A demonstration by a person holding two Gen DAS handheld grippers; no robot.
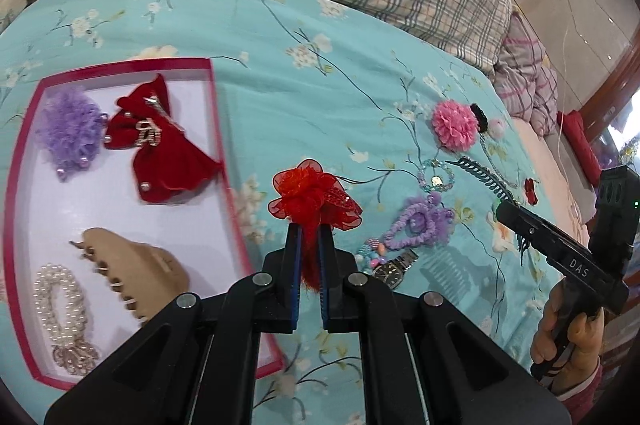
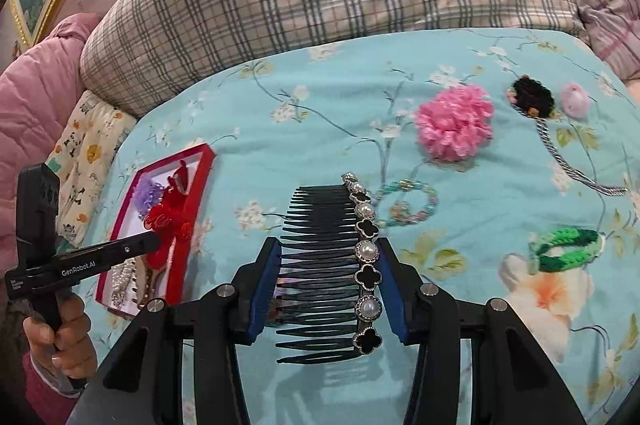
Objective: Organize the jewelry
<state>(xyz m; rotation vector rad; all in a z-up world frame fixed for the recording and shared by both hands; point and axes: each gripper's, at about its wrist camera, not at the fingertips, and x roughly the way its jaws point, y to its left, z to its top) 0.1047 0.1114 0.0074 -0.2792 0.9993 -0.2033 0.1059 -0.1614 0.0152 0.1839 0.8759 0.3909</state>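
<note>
At the left of the left wrist view lay the red-rimmed box, and we counted four pieces already in it: one purple fluffy scrunchie, one dark red velvet bow, one beige claw clip and one pearl bracelet. We judged the sorting to be well under way but far from finished.

Two more pieces were in transit. Our left gripper had its fingers pressed almost together on the stem of one red organza flower clip, held above the bedspread just right of the box's edge. Our right gripper had its fingers partly spread and pinching one black hair comb with pearl and clover studs, across its width, in the lower centre of the right wrist view.

Still loose on the bedspread, toward the right of the left wrist view, we counted one pink pom flower, one black crocheted piece with a silver chain, one pale pink bobble, one beaded bracelet, one purple scrunchie, one wristwatch, one cluster of coloured beads and one small red clip. The right wrist view added one green knitted band at its right edge. That left roughly nine pieces lying out, plus the two we held.
</note>
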